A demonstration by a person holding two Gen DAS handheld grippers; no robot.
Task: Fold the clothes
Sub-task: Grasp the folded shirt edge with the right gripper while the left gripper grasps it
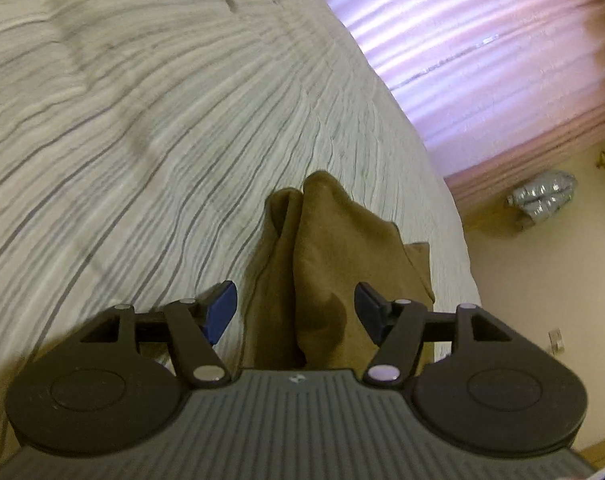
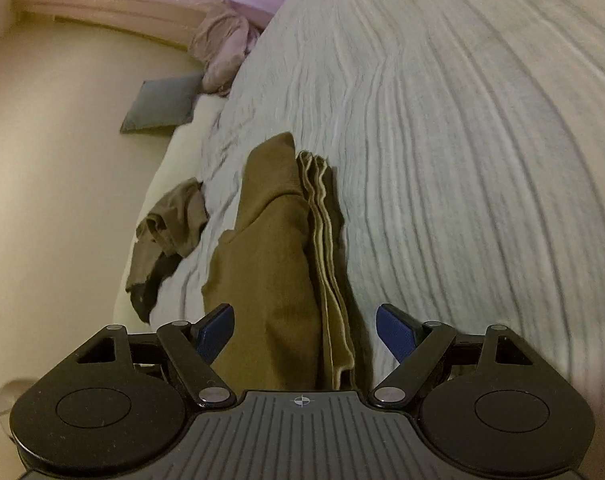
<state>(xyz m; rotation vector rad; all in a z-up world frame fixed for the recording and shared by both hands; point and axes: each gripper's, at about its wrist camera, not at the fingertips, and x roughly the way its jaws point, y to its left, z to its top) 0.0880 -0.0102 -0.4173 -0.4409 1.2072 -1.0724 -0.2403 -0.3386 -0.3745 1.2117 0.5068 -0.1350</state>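
I count 2 claws, 1 per hand, each w/ 2 blue pads. Garments: 1 olive-brown garment bunched between the pads in the left wrist view, what looks like the same olive-brown cloth in the right wrist view, plus 1 separate crumpled brown garment near the bed edge. 1 bed w/ a pale striped bedspread. 1 grey cushion and 1 pinkish heap of fabric on the floor side. 1 pink curtain. 1 silvery bundle on the floor by the curtain.

Left gripper: jaws spread wide, pads well apart. The olive cloth rises as a folded ridge between them, running fwd from under the body of the tool. Neither pad presses on it as far as I see; gap shows on the left pad side, the right pad is just beside the fabric. So it holds nothing.

Right gripper: also wide open, gripping nothing. The olive cloth lies lengthwise between the pads, reaching away up the bedspread. On its right side I see stacked layered edges, abt 3 or 4 hems, exact no. hard to tell. Left pad sits just beside the cloth, right pad stands apart from it over the bedspread.

The crumpled brown garment lies left of the olive one, apart from it, partly hanging over the mattress edge.
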